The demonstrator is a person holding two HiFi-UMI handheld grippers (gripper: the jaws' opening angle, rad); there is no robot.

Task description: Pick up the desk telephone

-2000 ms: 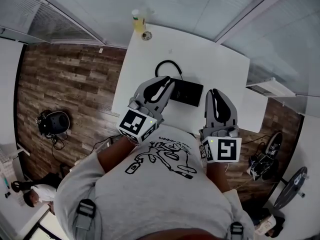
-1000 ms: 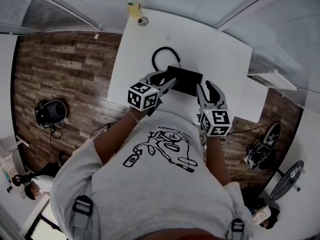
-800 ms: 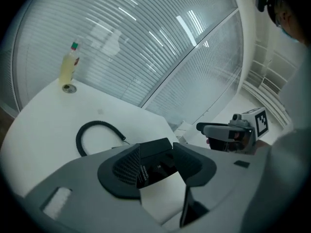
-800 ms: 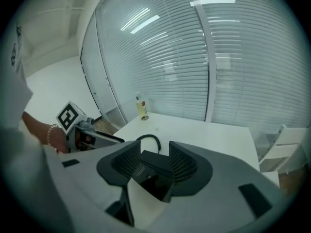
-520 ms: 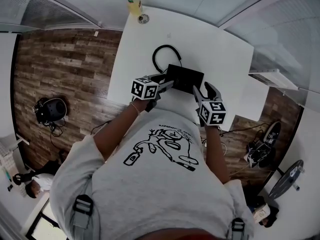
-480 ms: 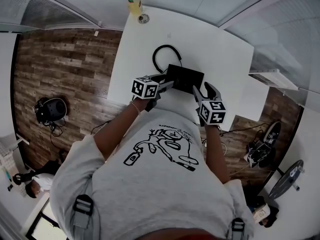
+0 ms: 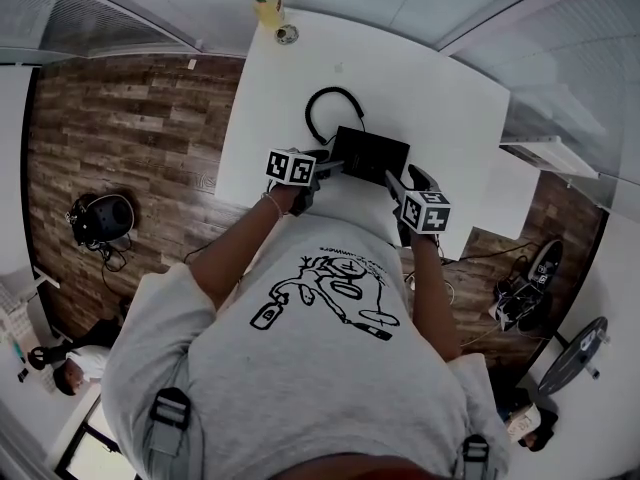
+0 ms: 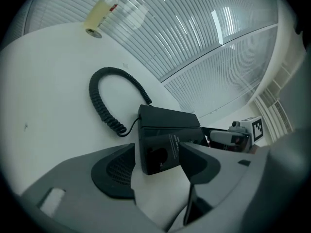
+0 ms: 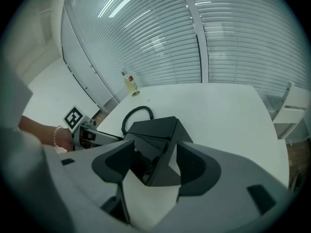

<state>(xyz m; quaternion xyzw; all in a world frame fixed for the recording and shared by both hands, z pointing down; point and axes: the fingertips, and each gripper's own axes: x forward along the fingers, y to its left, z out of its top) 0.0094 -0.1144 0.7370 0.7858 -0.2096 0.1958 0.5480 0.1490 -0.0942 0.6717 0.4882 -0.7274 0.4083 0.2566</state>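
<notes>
Now both tongs are spread wide. The left tongs (image 8: 158,161) straddle the left end of the desk telephone (image 7: 370,156), with the pads just beside its sides. The right tongs (image 9: 154,164) straddle its right corner in the same way. Whether any pad presses the casing, I cannot tell. The one telephone sits on the white bench (image 7: 420,78), close to the near edge, and one coiled cord (image 8: 95,95) loops behind it. Bare bench lies open beyond the telephone and to its right. One bottle (image 7: 266,6) stands at the far left corner, well apart.
</notes>
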